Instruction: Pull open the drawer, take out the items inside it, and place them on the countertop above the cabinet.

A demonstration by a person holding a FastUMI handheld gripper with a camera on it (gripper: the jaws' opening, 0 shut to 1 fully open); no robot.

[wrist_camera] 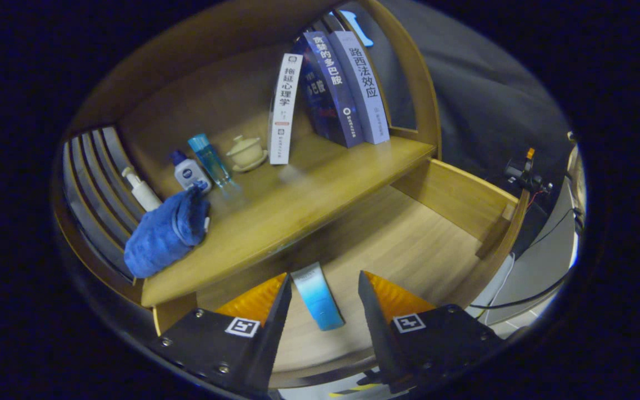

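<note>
The gripper hung with fingers spread wide, a blue tube lying between them, untouched, on the floor of the pulled-out drawer. Beyond, the countertop bore a rolled blue towel, bottles, a lidded cup and books.

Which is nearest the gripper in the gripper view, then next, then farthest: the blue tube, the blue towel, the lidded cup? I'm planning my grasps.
Gripper open.
1. Blue tube: in the open drawer, between the fingers.
2. Blue towel: on the countertop's near end.
3. Lidded cup: beyond it, beside the books.
</note>
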